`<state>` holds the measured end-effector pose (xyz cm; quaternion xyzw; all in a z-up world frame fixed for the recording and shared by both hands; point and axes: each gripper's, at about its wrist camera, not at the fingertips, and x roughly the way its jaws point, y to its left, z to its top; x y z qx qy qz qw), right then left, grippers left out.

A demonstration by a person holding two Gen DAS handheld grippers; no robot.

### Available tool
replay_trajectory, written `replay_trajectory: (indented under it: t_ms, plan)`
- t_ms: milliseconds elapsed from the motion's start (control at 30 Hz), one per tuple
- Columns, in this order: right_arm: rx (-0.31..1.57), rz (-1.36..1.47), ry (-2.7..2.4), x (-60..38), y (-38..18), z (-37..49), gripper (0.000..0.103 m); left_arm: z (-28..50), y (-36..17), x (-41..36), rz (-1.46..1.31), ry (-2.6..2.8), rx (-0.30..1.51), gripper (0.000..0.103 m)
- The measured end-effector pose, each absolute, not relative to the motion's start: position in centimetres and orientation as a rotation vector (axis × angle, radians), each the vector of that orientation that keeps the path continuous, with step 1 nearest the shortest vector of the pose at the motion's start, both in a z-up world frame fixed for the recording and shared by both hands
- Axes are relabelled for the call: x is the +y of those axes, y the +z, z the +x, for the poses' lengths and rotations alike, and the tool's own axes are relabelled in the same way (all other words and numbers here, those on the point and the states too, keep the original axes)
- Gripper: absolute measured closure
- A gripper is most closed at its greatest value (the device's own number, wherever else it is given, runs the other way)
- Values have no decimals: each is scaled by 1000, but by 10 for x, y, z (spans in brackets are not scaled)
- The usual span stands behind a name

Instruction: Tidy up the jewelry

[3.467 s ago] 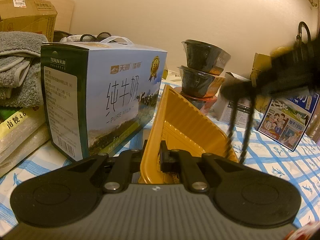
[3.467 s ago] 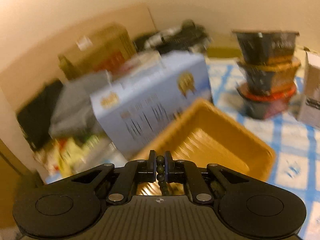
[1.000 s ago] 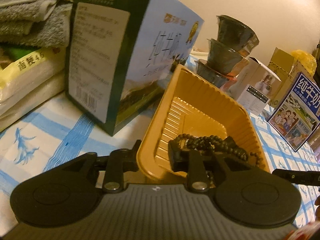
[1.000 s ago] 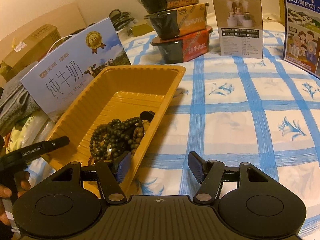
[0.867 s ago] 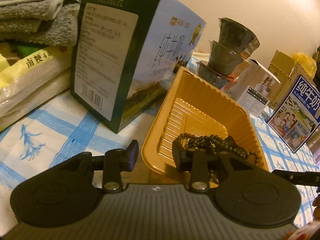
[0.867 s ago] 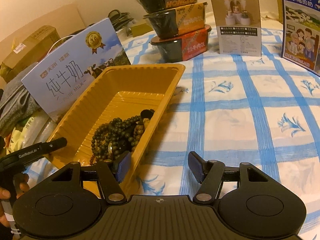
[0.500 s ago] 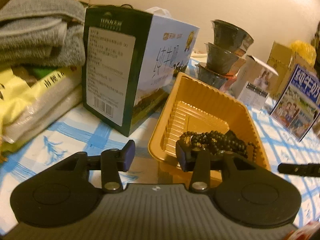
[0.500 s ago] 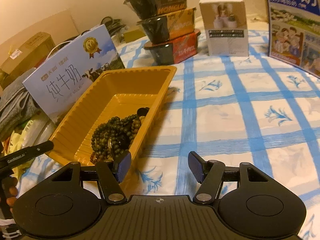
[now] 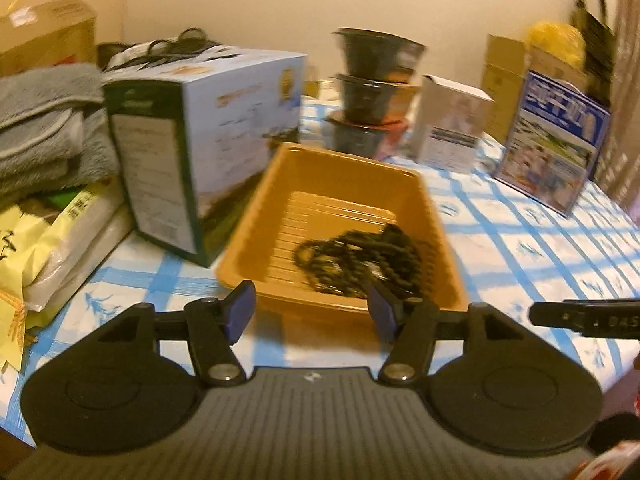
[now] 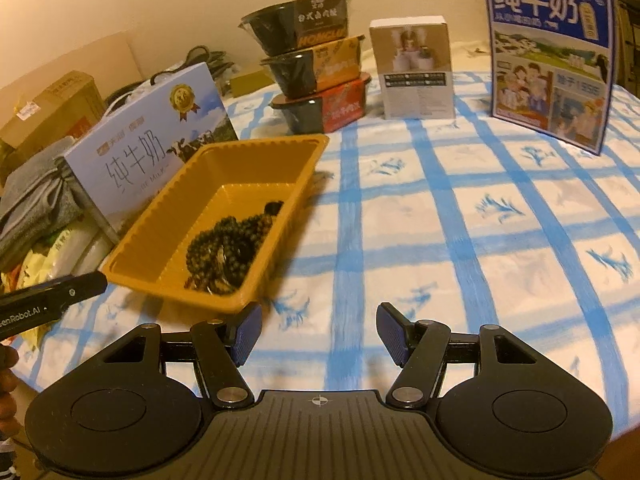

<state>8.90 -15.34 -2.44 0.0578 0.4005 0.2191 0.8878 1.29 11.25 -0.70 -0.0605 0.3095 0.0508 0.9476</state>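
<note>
The left hand-held gripper (image 9: 312, 308) has let go of the yellow tray (image 9: 256, 224): a second ago its jaws were nearly closed at the near rim of the tray, and now they are opening, with nothing between the blue pads. It has also backed away and risen, so the tray now sits just ahead of it on the bench (image 9: 520, 248), no longer tilted up as it was some seconds before.

The right hand-held gripper (image 10: 318, 332) is released too, its jaws wide apart and empty, as they were a second ago. It has pulled back as well. The tray (image 10: 160, 216) lies ahead of it and to its left, and bare checked cloth is straight ahead.

The dark bead strings (image 10: 224, 248) rest in a heap inside the tray, at the end nearest both grippers; in the left view the beads (image 9: 356, 260) are blurred, but clearly within the walls.

I judge that the jewelry is already gathered in its container, and the task looks finished or very near its end. No other jewelry shows on the bench.
</note>
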Motion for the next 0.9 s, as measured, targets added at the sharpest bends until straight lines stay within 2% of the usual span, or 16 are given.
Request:
replay_trajectory:
  t_ms: [433, 900]
  plan:
    - [807, 118, 376, -182, -6, 39, 40, -12, -2, 46, -94, 8, 714, 43]
    - [783, 137, 354, -210, 6, 3, 40, -30, 12, -6, 2, -97, 708, 43]
